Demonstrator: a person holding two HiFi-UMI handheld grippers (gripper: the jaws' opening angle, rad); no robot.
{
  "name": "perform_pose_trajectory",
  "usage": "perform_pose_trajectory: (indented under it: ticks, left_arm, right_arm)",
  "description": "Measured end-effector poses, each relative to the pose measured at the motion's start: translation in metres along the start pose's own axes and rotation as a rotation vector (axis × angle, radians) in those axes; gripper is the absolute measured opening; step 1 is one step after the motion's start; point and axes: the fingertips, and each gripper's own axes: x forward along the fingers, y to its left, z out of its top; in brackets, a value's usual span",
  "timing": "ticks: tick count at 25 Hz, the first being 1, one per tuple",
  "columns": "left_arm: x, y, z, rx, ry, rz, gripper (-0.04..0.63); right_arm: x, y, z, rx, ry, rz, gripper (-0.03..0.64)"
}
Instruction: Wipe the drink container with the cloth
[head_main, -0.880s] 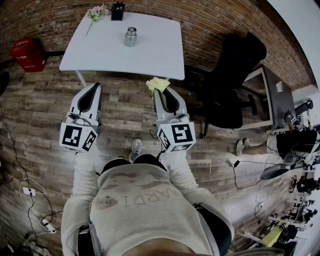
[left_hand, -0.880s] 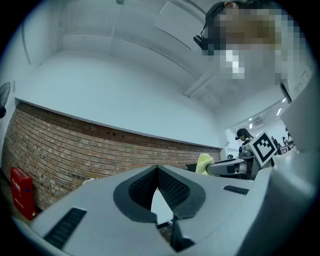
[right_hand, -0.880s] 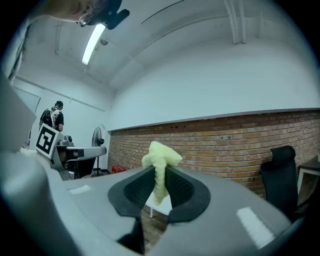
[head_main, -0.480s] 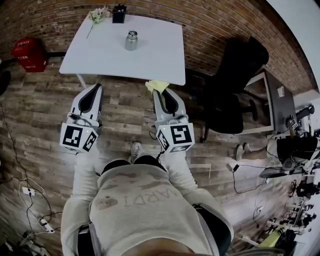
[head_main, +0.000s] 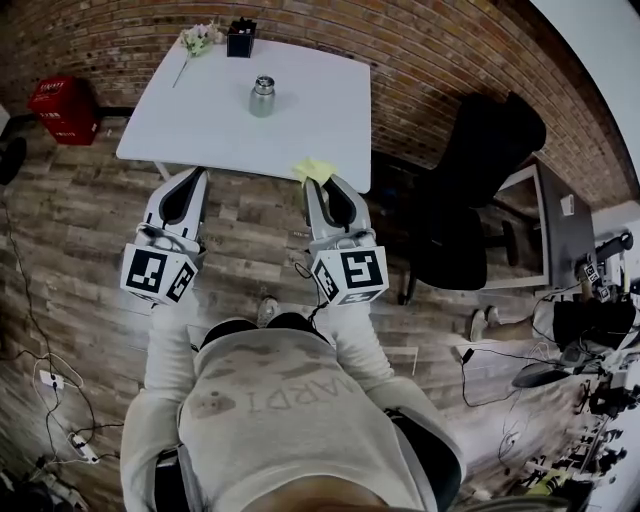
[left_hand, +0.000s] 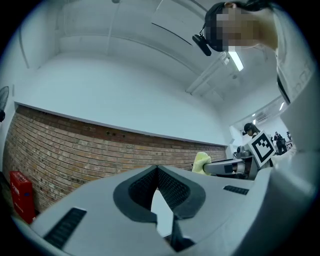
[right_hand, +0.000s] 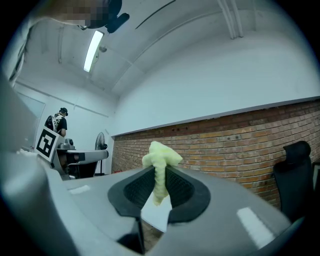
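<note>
A small metal drink container stands upright on the white table, toward its far middle. My right gripper is shut on a yellow-green cloth, held over the floor just before the table's near edge; the cloth bunches up out of the jaws in the right gripper view. My left gripper hangs beside it to the left, jaws together at the tips and holding nothing. Both are well short of the container.
A black pen holder and a sprig of flowers sit at the table's far edge by the brick wall. A black office chair stands right of the table. A red box lies on the floor at left.
The table and container have drawn a little nearer and lower in the head view as the person steps forward. Both grippers keep their pose, the cloth still held.
</note>
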Motion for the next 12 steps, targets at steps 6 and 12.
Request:
perform_pose_trajectory:
  ticks: [6,12]
  left_arm:
    - [0.03,-0.003,-0.003,0.014,0.003,0.025,0.0]
    - [0.054,-0.007,-0.013,0.015,0.014,0.049,0.0]
  right_arm:
    - [0.018,-0.026,-0.002,0.01,-0.003,0.042,0.072]
    - [0.032,-0.049,-0.011,0.024,0.004,0.075,0.072]
